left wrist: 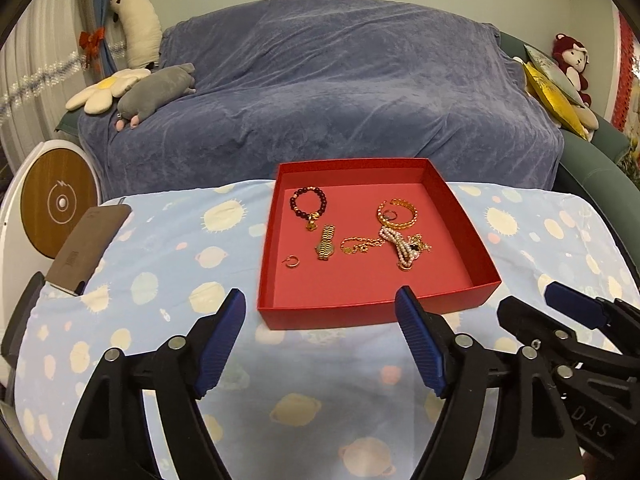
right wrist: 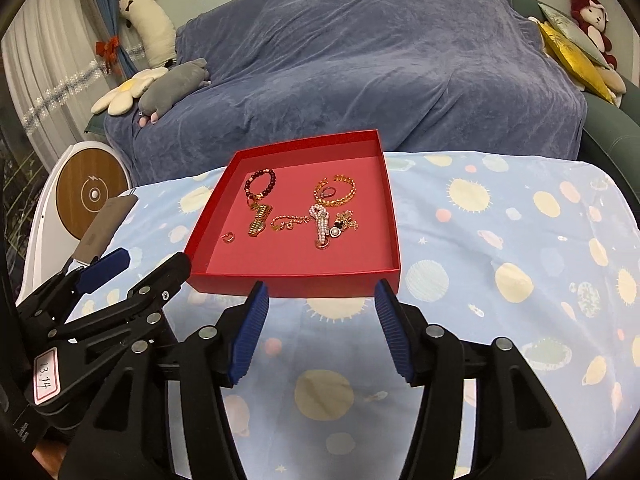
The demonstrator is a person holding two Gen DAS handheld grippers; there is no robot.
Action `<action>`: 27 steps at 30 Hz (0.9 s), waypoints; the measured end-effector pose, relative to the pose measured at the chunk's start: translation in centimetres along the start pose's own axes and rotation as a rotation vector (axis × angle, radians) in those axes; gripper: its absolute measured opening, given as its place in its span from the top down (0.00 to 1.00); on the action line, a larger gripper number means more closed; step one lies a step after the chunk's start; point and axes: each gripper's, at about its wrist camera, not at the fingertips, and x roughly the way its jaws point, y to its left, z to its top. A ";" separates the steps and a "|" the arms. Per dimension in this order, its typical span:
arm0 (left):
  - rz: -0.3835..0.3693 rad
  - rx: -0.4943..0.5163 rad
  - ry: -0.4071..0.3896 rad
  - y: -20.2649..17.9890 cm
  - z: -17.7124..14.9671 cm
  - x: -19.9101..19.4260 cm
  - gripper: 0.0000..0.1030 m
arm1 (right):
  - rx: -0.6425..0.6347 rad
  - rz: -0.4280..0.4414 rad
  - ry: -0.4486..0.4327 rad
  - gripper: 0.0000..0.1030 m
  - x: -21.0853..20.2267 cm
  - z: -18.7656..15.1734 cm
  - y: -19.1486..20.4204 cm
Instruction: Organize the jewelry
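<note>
A shallow red box (left wrist: 460, 292) (right wrist: 296, 282) stands on the blue patterned cloth. Inside lie a dark bead bracelet (left wrist: 308, 203) (right wrist: 261, 184), a gold watch (left wrist: 326, 243) (right wrist: 260, 220), a small gold hoop earring (left wrist: 292, 261) (right wrist: 229, 237), a gold chain (left wrist: 358, 245) (right wrist: 288, 222), a pearl strand (left wrist: 400, 246) (right wrist: 322, 226), a gold bangle (left wrist: 398, 213) (right wrist: 338, 192) and a ring (left wrist: 389, 214) (right wrist: 329, 191). My left gripper (left wrist: 320, 304) is open and empty before the box's near wall. My right gripper (right wrist: 320, 296) is open and empty, beside the left.
A brown flat case (left wrist: 86, 248) (right wrist: 104, 228) lies at the table's left edge. A white round device (left wrist: 56, 204) stands left of the table. A blue-covered sofa (left wrist: 320, 92) with plush toys is behind.
</note>
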 end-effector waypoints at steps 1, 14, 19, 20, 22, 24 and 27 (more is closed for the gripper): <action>0.011 -0.007 0.001 0.3 -0.3 -0.2 0.19 | 0.015 -0.003 -0.005 0.33 -0.3 -0.2 -0.1; 0.024 -0.007 0.007 2.0 -2.2 -2.4 0.16 | -0.035 -0.081 -0.046 0.08 -1.7 -2.3 0.7; 0.014 -0.006 0.005 2.3 -2.6 -3.0 0.16 | -0.028 -0.076 -0.042 0.07 -2.1 -2.8 0.9; 0.015 -0.004 0.001 2.3 -2.7 -3.1 0.16 | -0.028 -0.074 -0.044 0.07 -2.3 -3.0 1.0; 0.020 -0.008 0.000 2.3 -2.9 -3.4 0.16 | -0.026 -0.075 -0.052 0.07 -2.7 -3.2 1.0; 0.014 -0.022 0.003 2.3 -3.1 -3.7 0.16 | -0.023 -0.080 -0.062 0.06 -3.1 -3.4 1.1; 0.024 -0.028 -0.009 2.3 -3.4 -4.1 0.16 | -0.019 -0.086 -0.074 0.05 -3.6 -3.6 1.2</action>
